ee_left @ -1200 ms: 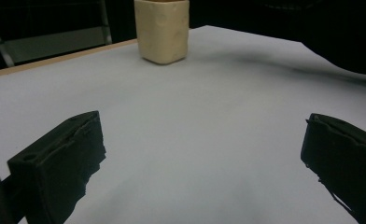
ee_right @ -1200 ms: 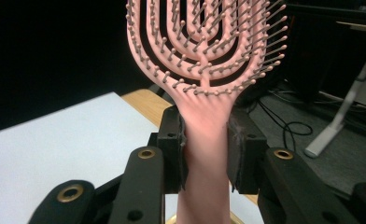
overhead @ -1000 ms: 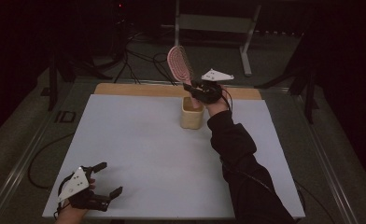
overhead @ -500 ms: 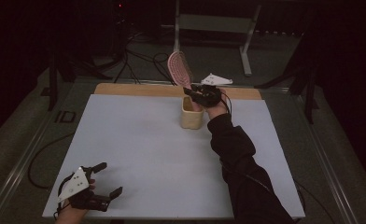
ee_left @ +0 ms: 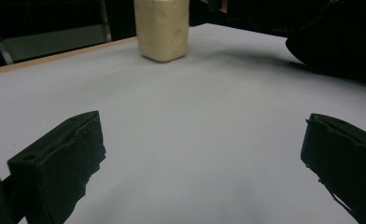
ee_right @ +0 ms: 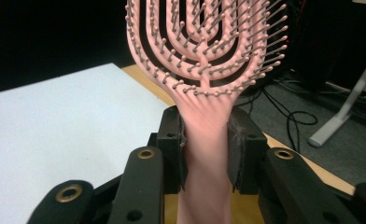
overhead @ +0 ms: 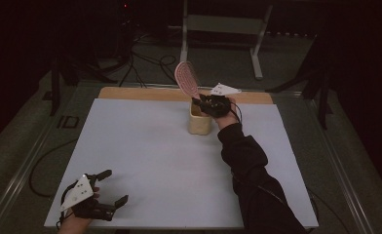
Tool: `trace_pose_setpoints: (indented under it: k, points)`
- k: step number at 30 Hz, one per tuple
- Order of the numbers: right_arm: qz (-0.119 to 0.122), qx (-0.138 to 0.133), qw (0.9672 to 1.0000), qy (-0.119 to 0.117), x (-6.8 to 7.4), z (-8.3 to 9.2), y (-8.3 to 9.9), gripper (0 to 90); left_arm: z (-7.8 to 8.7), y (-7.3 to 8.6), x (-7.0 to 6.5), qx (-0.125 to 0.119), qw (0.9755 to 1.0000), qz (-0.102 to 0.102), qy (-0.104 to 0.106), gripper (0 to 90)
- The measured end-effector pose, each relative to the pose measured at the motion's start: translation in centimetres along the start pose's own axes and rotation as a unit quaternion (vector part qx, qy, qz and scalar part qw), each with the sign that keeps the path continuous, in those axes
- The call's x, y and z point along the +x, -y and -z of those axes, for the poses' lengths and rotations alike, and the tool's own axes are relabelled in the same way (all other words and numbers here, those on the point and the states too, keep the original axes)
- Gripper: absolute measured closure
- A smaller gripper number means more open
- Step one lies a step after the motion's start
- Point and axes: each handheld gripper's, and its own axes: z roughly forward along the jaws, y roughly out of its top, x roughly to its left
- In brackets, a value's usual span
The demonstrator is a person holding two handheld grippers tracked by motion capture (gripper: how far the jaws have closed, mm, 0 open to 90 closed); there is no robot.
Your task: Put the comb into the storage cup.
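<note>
1. The right gripper (overhead: 204, 104) is clamped on the handle of the pink brush (ee_right: 204, 51); both pads press the handle's sides.
2. The brush stands head-up, tilted, right above the cream cup (overhead: 199, 119); its lower end seems to be inside the cup, though the gripper hides it.
3. The left gripper (overhead: 112, 187) rests well away from the cup at the near table (overhead: 145, 161) edge, jaws spread wide, holding nothing.
4. Since the earlier frame, the brush and right gripper have sunk slightly toward the cup; the left gripper has stayed put.
</note>
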Motion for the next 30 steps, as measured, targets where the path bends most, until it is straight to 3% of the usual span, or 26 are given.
trace_pose_setpoints:
  k: [5, 7, 9, 13, 17, 30]
  points:
    - [0.016, 0.009, 0.9998, 0.002, 0.3, 0.0, 0.1, 69.4, 0.0, 0.0, 0.0, 0.001, 1.0, 0.0, 0.0, 0.0]
    - [0.007, 0.026, 0.9996, 0.003, 0.5, 0.0, 0.0, 49.4, 0.0, 0.0, 0.0, 0.0, 1.0, -0.001, 0.0, 0.0]
    - [0.025, 0.038, 0.9989, 0.015, 0.9, 0.0, 0.1, 39.7, 0.0, 0.0, 0.0, 0.001, 1.0, -0.001, 0.0, 0.0]
    - [0.019, 0.062, 0.9977, 0.018, 1.1, 0.1, 0.1, 13.1, 0.0, -0.1, -0.1, 0.0, 1.0, -0.001, -0.001, 0.0]
    - [0.017, 0.064, 0.9975, 0.023, 1.1, 0.5, 0.0, 9.2, 0.0, 0.0, -0.1, 0.002, 1.0, -0.002, -0.001, 0.0]
    - [0.003, 0.067, 0.9973, 0.029, 1.1, 1.8, -0.1, 8.8, 0.0, -0.1, -0.1, 0.001, 1.0, -0.004, -0.002, 0.0]
